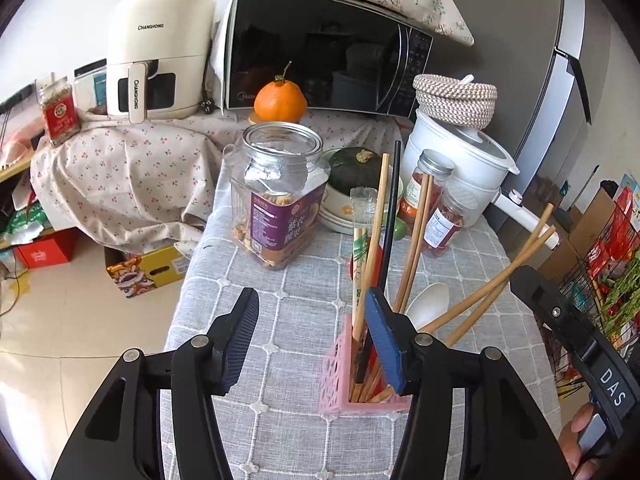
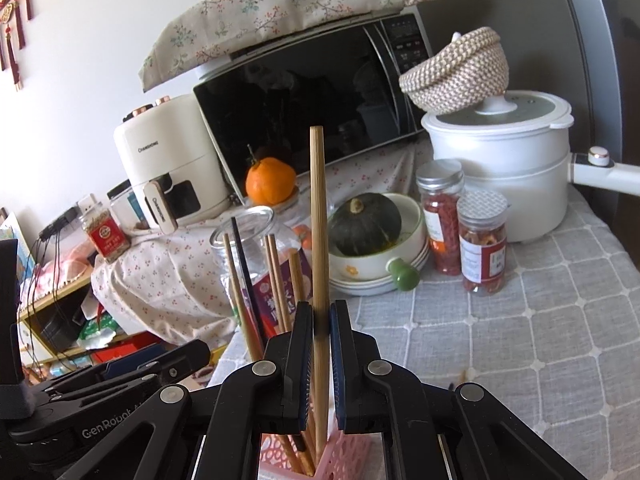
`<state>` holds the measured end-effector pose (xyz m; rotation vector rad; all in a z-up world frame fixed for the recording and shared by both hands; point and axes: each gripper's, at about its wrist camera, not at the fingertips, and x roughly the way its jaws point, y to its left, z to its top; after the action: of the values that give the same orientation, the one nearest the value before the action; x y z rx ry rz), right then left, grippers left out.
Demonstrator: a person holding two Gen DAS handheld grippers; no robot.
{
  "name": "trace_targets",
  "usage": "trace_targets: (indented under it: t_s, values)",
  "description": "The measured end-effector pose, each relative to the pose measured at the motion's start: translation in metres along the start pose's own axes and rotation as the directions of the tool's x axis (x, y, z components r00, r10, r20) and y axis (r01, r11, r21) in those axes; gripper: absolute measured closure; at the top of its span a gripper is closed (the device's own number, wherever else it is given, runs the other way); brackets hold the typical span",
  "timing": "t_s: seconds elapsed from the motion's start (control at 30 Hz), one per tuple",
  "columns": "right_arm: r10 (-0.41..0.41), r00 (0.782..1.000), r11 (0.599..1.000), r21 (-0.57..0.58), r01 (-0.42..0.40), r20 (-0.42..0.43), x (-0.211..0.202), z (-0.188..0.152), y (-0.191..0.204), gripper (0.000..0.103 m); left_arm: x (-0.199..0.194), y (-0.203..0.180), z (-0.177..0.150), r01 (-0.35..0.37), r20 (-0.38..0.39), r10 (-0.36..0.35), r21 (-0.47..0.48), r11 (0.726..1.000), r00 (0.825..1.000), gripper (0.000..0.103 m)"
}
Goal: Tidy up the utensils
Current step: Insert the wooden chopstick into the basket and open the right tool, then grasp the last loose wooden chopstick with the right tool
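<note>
- Near the front edge of the worktop [image 1: 280,280], a pink holder [image 1: 340,364] stands with chopsticks and a white spoon [image 1: 430,304] already inside.
- Right gripper [image 2: 321,328]: fingers pinched on one bamboo chopstick [image 2: 319,216], upright, its lower end inside the holder's mouth (the tip itself is hidden).
- Left gripper [image 1: 310,340]: fingers spread wide and holding nothing, just left of the holder.
- To do this well, I would keep the stick vertical, lower it until it bottoms out, then let go; the left could steady the light holder.
- Readable: "CHANGHONG" on the air fryer [image 1: 156,60], "DAS" and "GenRobot" on the grippers.
</note>
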<state>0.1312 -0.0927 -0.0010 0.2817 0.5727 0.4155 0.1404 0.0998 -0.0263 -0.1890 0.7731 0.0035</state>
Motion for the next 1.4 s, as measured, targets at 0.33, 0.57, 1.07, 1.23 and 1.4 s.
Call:
trace_targets:
  t_s: [0.33, 0.57, 1.07, 1.23, 1.4]
  values:
    - [0.030, 0.999, 0.998, 0.060, -0.028, -0.028, -0.024, 0.006, -0.021, 0.053, 0.000, 0.002, -0.010, 0.027, -0.069, -0.027, 0.001, 1.000, 0.997, 0.024]
    - [-0.060, 0.991, 0.996, 0.054, 0.067, -0.117, -0.024, -0.006, -0.050, 0.036, 0.002, -0.002, -0.030, 0.060, -0.134, -0.056, 0.029, 0.998, 0.989, 0.020]
    - [-0.255, 0.820, 0.962, -0.050, 0.268, -0.513, 0.060, -0.078, -0.089, 0.034, 0.033, 0.007, -0.063, 0.011, -0.361, 0.001, 0.032, 0.999, 0.933, 0.019]
    - [-0.294, 0.788, 0.949, -0.069, 0.306, -0.541, 0.084, -0.086, -0.096, 0.034, 0.026, 0.002, -0.062, 0.033, -0.350, -0.010, 0.061, 0.998, 0.937, 0.019]
    - [-0.314, 0.771, 0.940, -0.068, 0.334, -0.555, 0.099, -0.090, -0.102, 0.034, 0.019, -0.005, -0.063, 0.061, -0.347, -0.028, 0.086, 0.994, 0.937, 0.019]
